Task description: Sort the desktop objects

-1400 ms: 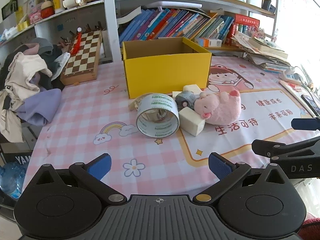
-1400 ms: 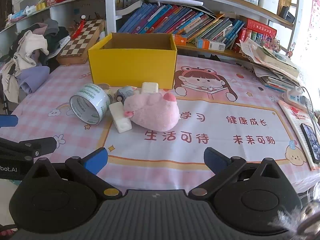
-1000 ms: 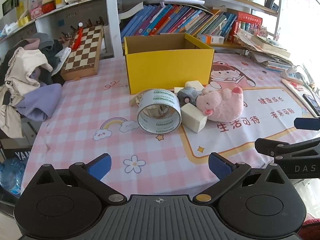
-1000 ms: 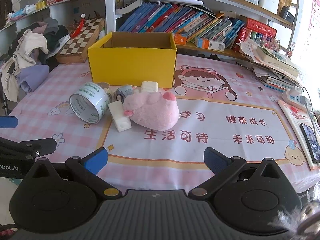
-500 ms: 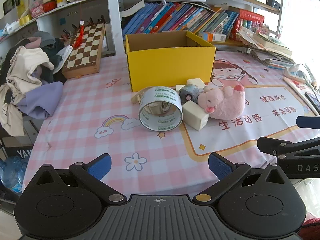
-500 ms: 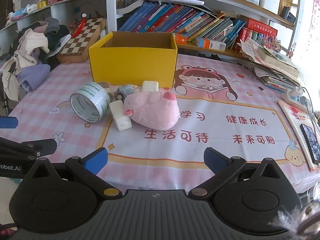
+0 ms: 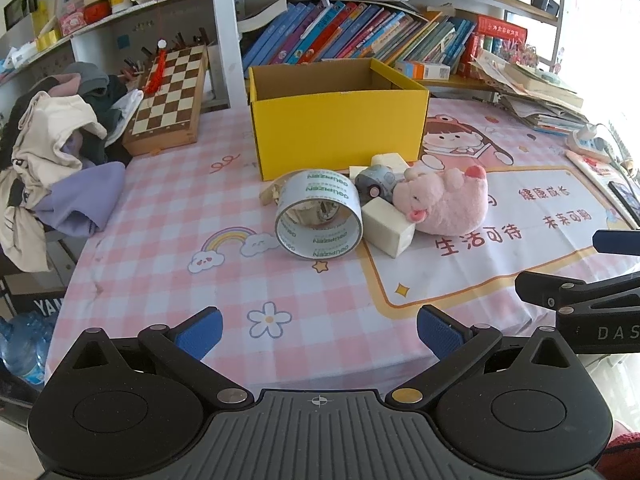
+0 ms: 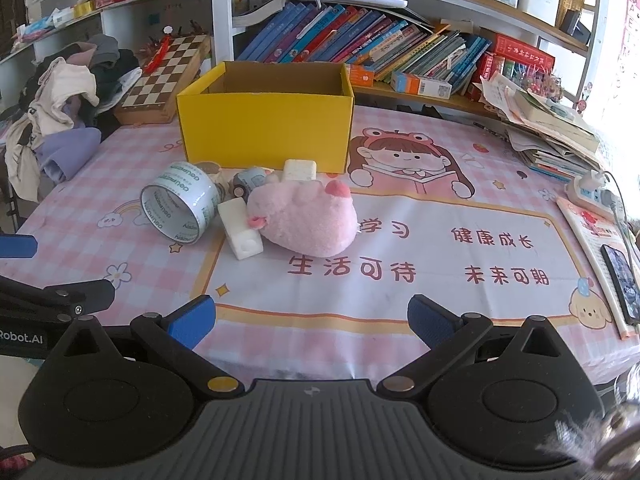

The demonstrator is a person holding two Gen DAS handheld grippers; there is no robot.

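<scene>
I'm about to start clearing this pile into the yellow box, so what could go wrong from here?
1. The tape roll rests on its curved edge, so a nudge may send it rolling across the table.
2. The pig leans on the white block; lifting either could shift the other and the toy car behind.
3. Both grippers, left and right, are open near the table edge, so a far reach to the box awaits.

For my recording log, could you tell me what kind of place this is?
Probably a child's study or home room: packed bookshelves, a cartoon desk mat on the table, and a chessboard beside piled clothes.
</scene>
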